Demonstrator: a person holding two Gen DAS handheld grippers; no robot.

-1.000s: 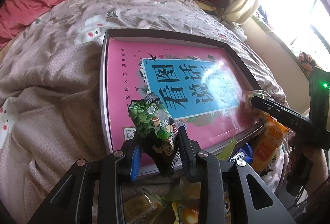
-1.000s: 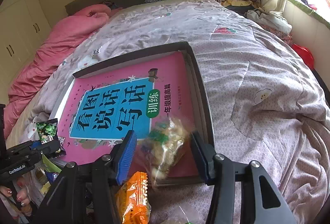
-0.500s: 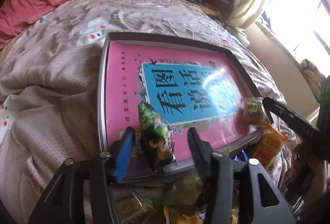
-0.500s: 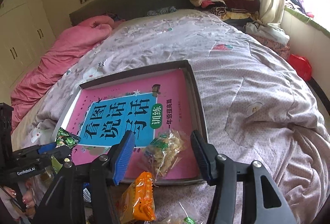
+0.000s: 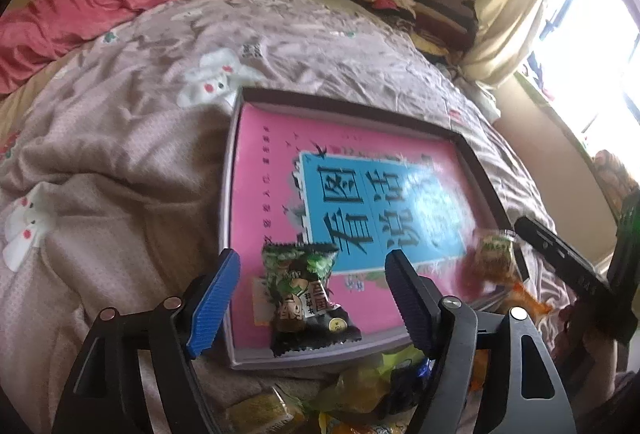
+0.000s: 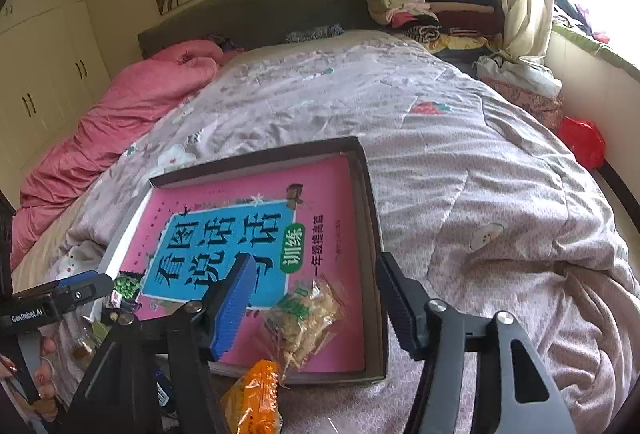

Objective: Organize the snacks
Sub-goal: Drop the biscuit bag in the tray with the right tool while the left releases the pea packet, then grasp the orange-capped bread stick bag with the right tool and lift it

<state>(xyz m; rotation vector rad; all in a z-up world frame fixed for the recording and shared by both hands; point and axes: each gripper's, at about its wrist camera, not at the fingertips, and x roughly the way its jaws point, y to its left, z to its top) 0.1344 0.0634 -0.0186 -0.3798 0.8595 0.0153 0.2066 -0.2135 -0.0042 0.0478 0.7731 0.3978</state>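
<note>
- Left wrist view: our left gripper [image 5: 312, 282] is opening, green snack packet [image 5: 306, 298] lying loose between its jaws, lower centre on the pink book [image 5: 264, 194].
- Right gripper [image 6: 316, 298] opening too; clear snack bag [image 6: 306, 322] released on the book, lower centre.

Snack pile [image 5: 360, 390] at the bottom of the left wrist view is cut off by the frame edge and partly covered by the left claw [image 5: 314, 298] arms; wrappers cannot be told apart. Clear cracker packet [image 5: 494, 258] is blurred in that view, label unreadable. Right claw [image 5: 560, 254] is seen only in part there. Orange packet [image 6: 252, 400] is cropped by the right wrist view's lower edge. Green packet [image 6: 126, 286] is half hidden behind the left claw finger.
</note>
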